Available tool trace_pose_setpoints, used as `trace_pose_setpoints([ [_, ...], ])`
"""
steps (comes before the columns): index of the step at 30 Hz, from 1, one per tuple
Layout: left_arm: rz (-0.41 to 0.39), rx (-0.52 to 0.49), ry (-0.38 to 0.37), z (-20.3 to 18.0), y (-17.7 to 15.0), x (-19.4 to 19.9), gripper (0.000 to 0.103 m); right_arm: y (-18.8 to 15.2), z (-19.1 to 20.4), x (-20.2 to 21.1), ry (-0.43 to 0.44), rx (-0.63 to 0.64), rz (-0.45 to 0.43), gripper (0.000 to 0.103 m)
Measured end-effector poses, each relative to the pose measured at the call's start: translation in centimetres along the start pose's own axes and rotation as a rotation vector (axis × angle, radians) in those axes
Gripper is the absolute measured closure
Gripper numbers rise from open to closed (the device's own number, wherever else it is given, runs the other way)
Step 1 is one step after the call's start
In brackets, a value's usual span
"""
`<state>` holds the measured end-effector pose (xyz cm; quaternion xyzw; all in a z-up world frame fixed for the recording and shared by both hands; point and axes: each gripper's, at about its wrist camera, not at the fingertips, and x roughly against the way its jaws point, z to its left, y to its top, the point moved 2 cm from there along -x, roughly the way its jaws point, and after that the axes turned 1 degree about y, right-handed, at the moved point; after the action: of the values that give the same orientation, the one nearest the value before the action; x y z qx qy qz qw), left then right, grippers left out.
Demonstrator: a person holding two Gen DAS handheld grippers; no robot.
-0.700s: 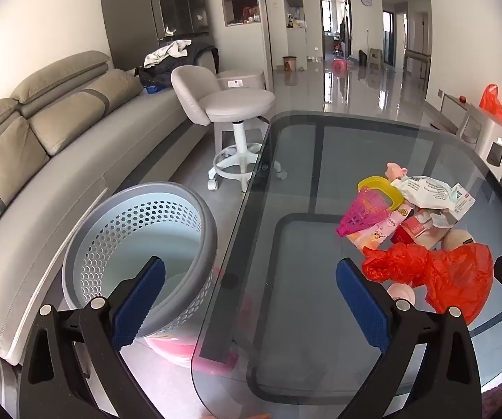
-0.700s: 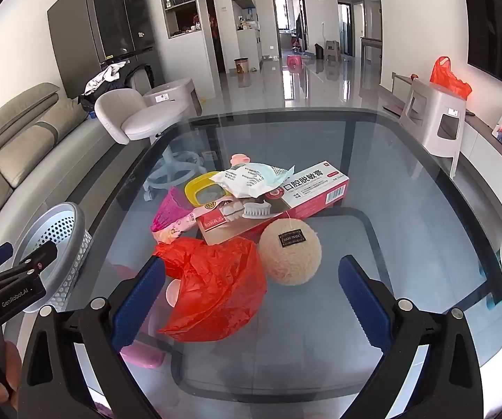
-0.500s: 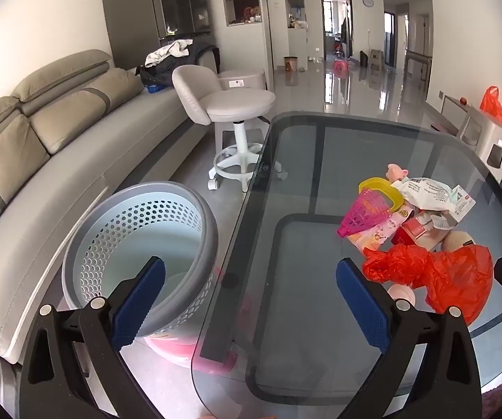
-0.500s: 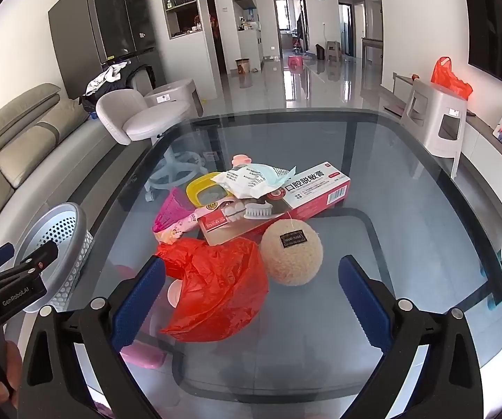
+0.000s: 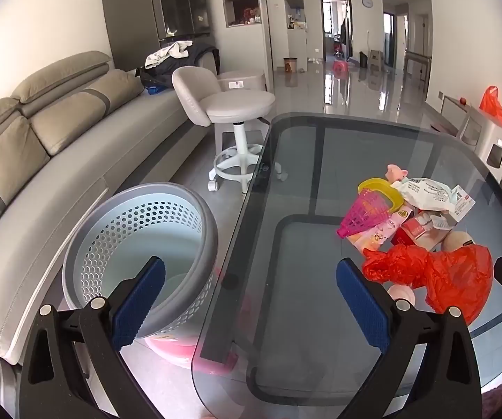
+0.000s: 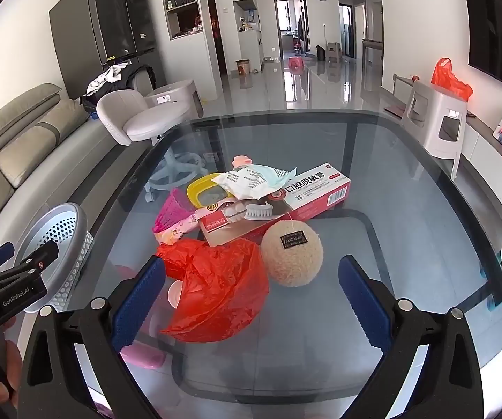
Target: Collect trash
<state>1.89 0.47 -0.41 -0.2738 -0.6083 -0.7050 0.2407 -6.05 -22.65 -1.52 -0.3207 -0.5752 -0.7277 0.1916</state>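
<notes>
— Left tool (image 5: 250, 293)?
— Spread wide, blue pads (image 5: 138, 302) far apart, nothing between them. Angled down over the near left corner of the glass counter (image 5: 306, 160), with one pad hanging in front of the perforated trash basket (image 5: 139, 241) on the floor just beside that edge.
— Right tool (image 6: 251, 291)?
— Also gaping, gripping nothing. Poised above the heap of trash, touching none of it.
— Where exactly is the trash?
— Piled together on the glass counter (image 6: 407, 209). Nearest: a crumpled red plastic bag (image 6: 216, 289), partly behind the left pad in the right wrist view. Just to its right, touching or nearly so, a round beige ball (image 6: 292, 255) with a small dark label. Behind both, a long red and white toothpaste box (image 6: 285, 206) lying flat, with a white crinkled wrapper (image 6: 254, 181) on top.
— Anything more in the heap?
— A yellow lid (image 6: 205, 192) and a pink mesh cone (image 6: 172, 213) at the left end, plus a pink printed packet (image 6: 181, 225) under the cone. A small pink figure (image 6: 242, 160) at the far side, mostly hidden.
— Same pile from the left side?
— Yes, seen at the right: red plastic bag (image 5: 439, 279), pink mesh cone (image 5: 366, 214), wrapper (image 5: 428, 193).
— Surroundings?
— Grey sofa (image 5: 41, 146) behind the basket, a white swivel stool (image 5: 237, 111) near the counter's far left corner. Part of a hand (image 6: 3, 373) at the lower left of the right wrist view, holding the left tool.
</notes>
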Motion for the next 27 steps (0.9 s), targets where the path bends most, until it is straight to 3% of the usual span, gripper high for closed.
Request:
trace_pose_setpoints([
  [27, -0.005, 0.025, 0.006, 0.32, -0.87, -0.42, 0.006, 0.21, 0.10, 0.48, -0.009, 0.006, -0.008, 0.008],
])
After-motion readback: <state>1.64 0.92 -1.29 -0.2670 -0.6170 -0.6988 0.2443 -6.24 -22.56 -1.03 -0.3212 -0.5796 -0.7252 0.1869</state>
